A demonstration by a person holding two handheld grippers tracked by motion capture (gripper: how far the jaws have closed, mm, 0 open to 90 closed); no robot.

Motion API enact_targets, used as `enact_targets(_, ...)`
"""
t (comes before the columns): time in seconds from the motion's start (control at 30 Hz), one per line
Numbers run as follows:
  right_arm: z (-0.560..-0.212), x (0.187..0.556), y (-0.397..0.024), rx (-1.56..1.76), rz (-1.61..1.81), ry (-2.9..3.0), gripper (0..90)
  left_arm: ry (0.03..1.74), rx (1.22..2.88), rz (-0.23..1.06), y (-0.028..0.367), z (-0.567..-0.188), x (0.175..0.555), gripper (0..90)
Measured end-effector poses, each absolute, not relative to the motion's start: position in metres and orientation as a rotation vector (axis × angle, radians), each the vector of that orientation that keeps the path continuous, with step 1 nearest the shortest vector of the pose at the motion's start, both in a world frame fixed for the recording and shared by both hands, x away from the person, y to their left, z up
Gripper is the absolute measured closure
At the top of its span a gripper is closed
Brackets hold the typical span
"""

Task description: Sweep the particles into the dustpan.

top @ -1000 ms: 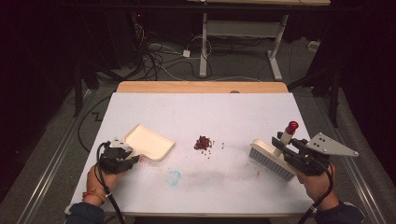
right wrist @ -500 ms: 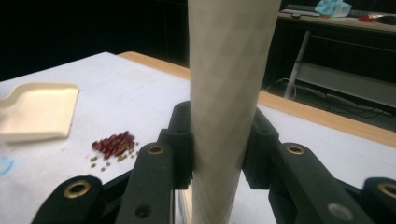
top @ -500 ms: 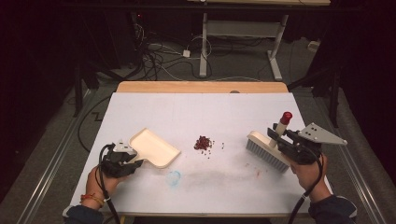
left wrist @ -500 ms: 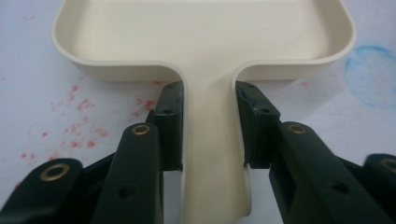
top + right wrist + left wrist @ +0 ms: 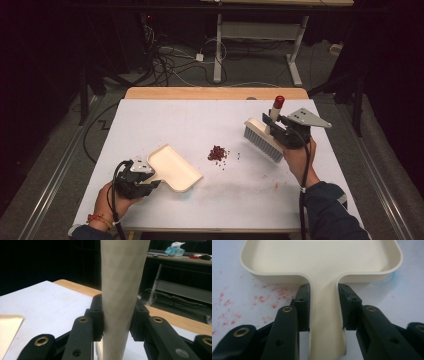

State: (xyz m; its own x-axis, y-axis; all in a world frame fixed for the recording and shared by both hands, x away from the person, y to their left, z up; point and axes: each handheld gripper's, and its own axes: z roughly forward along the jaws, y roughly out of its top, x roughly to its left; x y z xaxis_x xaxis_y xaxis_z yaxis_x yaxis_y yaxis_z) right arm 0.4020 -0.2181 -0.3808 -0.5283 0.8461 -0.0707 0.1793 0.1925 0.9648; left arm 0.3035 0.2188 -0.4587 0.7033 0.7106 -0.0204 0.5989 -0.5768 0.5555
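A cream dustpan (image 5: 173,167) lies flat on the white table (image 5: 190,120), its open edge toward a small pile of dark red crumbs (image 5: 217,153). My left gripper (image 5: 146,181) is shut on the dustpan's handle (image 5: 325,315), one jaw on each side. My right gripper (image 5: 278,129) is shut on the cream handle (image 5: 122,290) of a hand brush (image 5: 263,139). The handle has a red tip (image 5: 279,100). The brush hangs above the table to the right of the crumbs, bristles down.
Faint red smears (image 5: 229,302) mark the table beside the dustpan. A wooden strip (image 5: 215,93) runs along the table's far edge. Cables (image 5: 165,60) and a desk frame (image 5: 260,35) stand on the floor beyond. Another desk with items (image 5: 180,252) sits far off.
My left gripper has slid the dustpan rightward, toward the crumbs. My right gripper has carried the brush up and left, away from the table's near right part.
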Motion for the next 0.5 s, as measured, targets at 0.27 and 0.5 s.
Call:
enact_targets(0.27,-0.400,0.424,-0.182,0.985,1.327,1.856,69.9,0.937,2.395,0.261,0.203,-0.458,0.297,63.8)
enact_targets(0.5,-0.405,0.416,-0.161,0.938,1.355,1.871,69.8,0.942,2.384,0.243,0.193,-0.461,0.298,63.7)
